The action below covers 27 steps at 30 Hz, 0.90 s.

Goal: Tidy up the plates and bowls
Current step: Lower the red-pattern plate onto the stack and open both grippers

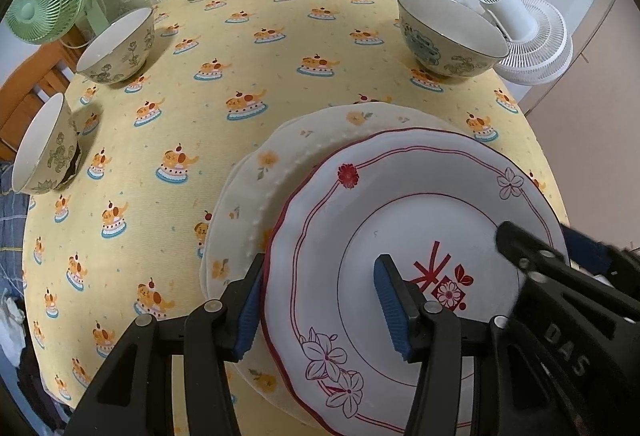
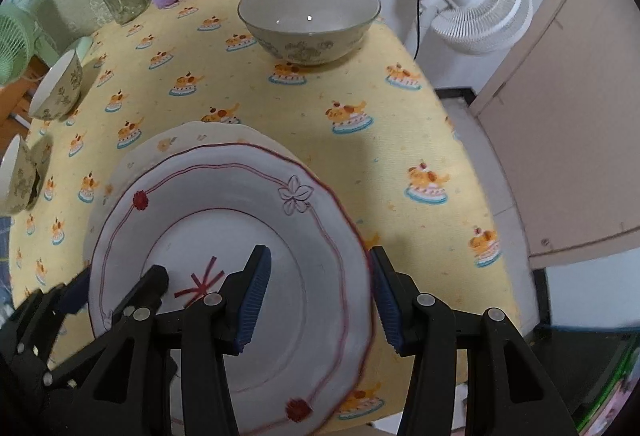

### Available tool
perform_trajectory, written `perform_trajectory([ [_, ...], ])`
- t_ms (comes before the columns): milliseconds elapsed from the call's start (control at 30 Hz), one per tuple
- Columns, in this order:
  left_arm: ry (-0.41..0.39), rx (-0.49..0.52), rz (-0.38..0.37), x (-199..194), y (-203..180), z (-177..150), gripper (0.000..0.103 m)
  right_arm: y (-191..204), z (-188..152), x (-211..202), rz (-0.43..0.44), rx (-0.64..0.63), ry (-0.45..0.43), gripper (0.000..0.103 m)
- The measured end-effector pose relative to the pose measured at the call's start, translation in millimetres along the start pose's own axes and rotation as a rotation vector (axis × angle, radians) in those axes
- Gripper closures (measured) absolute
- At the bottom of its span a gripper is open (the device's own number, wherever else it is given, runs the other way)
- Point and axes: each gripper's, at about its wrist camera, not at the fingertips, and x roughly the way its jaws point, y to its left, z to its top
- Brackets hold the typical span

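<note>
Both tongs spread wide at red-trimmed plate (image 1: 400, 236), lower centre, stacked on cream plate (image 1: 280, 171).
Left tongs (image 1: 320, 310) and right tongs (image 2: 318, 302) straddle opposite rims, unclamped; contact unclear, lower plate mostly hidden, near edge cropped.

Red-trimmed white plate (image 1: 400, 236): scalloped rim, flower motifs, upright, overlapping cream plate | Cream plate (image 1: 288, 163): yellow flowers, beaded ring, flat beneath | Large floral bowl (image 1: 448, 35): upright, far right | Two small floral bowls (image 1: 116, 47) (image 1: 44, 147): upright, left edge, apart
</note>
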Motion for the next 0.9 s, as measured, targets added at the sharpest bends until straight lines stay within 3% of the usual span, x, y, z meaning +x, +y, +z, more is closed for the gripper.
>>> perform_trajectory([
  [33, -0.003, 0.0, 0.004, -1, 0, -1, 0.05, 1, -1, -4, -0.005, -0.016, -0.012, 0.049],
  [167, -0.013, -0.002, 0.029, -2, -2, -1, 0.049, 3, -5, -5, -0.044, -0.083, -0.015, 0.073],
  [600, -0.016, 0.026, 0.159, 2, -10, -1, 0.04, 2, -4, 7, 0.032, -0.098, 0.015, 0.074],
  [733, -0.01, 0.009, 0.161, 3, -7, -2, 0.029, 5, -2, 7, 0.047, -0.117, 0.005, 0.075],
  [900, -0.013, -0.037, 0.143, 1, 1, -2, 0.023, 9, 3, 8, 0.043, -0.136, -0.001, 0.075],
])
